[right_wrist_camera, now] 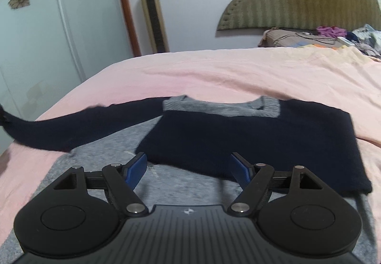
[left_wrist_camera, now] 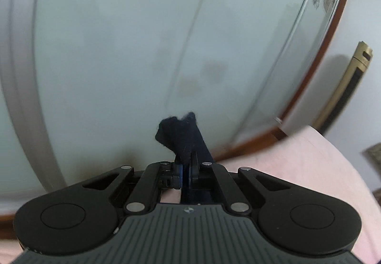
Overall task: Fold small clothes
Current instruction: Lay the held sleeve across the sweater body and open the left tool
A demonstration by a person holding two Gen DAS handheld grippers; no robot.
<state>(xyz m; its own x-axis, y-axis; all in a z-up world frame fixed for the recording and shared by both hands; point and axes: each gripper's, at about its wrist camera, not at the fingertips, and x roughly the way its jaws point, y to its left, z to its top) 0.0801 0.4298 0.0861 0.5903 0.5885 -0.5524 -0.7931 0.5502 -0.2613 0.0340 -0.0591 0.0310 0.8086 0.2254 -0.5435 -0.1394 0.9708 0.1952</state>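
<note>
Looking along my left gripper [left_wrist_camera: 184, 156] in its own wrist view, I see the jaws clenched on a tuft of dark navy knit, the cuff end of the sweater sleeve [left_wrist_camera: 177, 131], which sticks up between the black fingers. Behind it are a blurred pale wardrobe door [left_wrist_camera: 142, 37] and a corner of the pink bedsheet [left_wrist_camera: 297, 168]; this view shows the grip itself but nothing of the rest of the garment

Turning to the right wrist view, my right gripper [right_wrist_camera: 189, 168] hangs released, blue pads spread wide with nothing between them, just above the sweater [right_wrist_camera: 250, 142]. The sweater lies flat on the bed, navy with a grey collar band, its body partly folded over a grey panel nearest the camera. One long sleeve stretches off to the left edge of the picture, lifted clear of the sheet, and only this view shows that whole layout. A gold tower fan [right_wrist_camera: 152, 13] stands by the wall

I judge the knit soft, light and limp, likely to sag and stretch, so I would take it by cuffs, hems or fold edges
</note>
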